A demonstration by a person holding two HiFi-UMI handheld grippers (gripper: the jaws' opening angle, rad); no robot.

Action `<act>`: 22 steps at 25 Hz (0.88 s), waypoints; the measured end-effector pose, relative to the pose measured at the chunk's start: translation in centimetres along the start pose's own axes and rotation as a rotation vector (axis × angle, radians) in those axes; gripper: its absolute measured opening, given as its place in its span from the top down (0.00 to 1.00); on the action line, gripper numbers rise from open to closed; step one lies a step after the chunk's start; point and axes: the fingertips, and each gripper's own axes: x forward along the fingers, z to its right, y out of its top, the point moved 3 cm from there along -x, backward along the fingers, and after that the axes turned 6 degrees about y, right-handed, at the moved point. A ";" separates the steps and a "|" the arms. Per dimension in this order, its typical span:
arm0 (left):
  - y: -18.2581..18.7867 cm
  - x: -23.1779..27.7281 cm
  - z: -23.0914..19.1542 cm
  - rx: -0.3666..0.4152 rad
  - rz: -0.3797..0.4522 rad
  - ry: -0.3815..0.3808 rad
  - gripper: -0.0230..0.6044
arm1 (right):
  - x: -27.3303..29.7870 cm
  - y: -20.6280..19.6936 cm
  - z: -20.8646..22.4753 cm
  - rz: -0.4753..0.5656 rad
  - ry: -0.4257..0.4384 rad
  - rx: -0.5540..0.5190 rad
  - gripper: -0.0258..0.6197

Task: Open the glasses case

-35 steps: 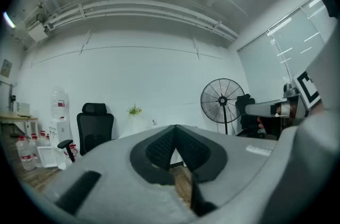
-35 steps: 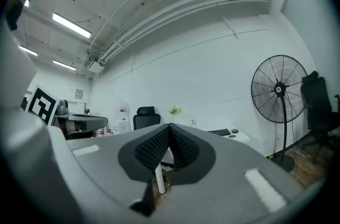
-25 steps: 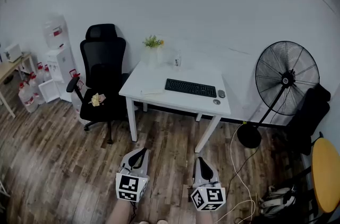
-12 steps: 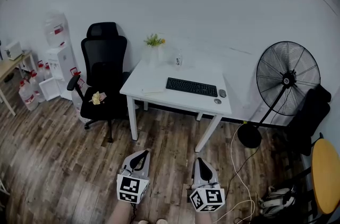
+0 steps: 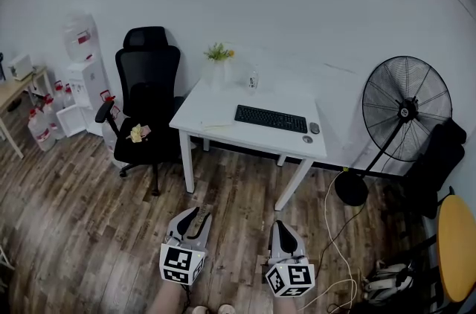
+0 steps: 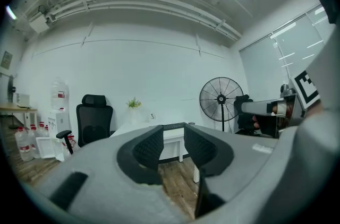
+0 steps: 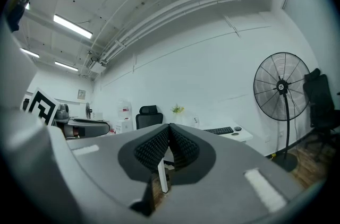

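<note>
Head view: both tools hang low over the wooden floor (image 5: 89, 231), close to the person's body and pointing forward. The left tool (image 5: 195, 214) and right tool (image 5: 280, 225) are side by side. The white table (image 5: 216, 117) stands ahead, well apart from both. It carries a keyboard (image 5: 271, 118), a mouse (image 5: 314, 128) and a plant (image 5: 219, 53). No glasses case can be made out on it, or on the black chair (image 5: 146, 89) beside it, where only a small yellowish thing lies. So the case's place and its long axis cannot be told from here.

Left gripper view: the left tool (image 6: 173, 135) is released, its jaws apart with nothing between them. The table edge and floor show through the gap.

Right gripper view: the right tool (image 7: 169, 135) is clenched, pads together on nothing. The table lies ahead and slightly right.

If the case is on the table, it lies forward of both tools, and neither looks clearly nearer.
</note>
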 end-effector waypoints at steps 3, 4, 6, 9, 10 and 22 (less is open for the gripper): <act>-0.2 0.0 -0.3 -0.011 -0.003 0.011 0.73 | 0.3 -0.1 0.2 -0.003 0.005 0.004 0.94; -0.3 0.1 -0.4 -0.012 -0.006 0.014 0.72 | 0.3 -0.2 0.3 -0.004 0.007 0.005 0.94; -0.5 0.1 -0.4 -0.015 -0.012 0.022 0.70 | 0.5 -0.3 0.6 -0.008 0.011 0.007 0.94; -0.8 0.4 -0.5 -0.015 -0.020 0.035 0.68 | 0.9 -0.4 1.1 -0.011 0.020 0.010 0.94; -0.8 0.6 -0.5 -0.014 -0.023 0.040 0.68 | 1.1 -0.5 1.3 -0.012 0.023 0.010 0.94; -2.7 4.4 -0.3 -0.004 -0.051 0.112 0.66 | 4.1 -2.2 6.7 -0.032 0.064 0.029 0.94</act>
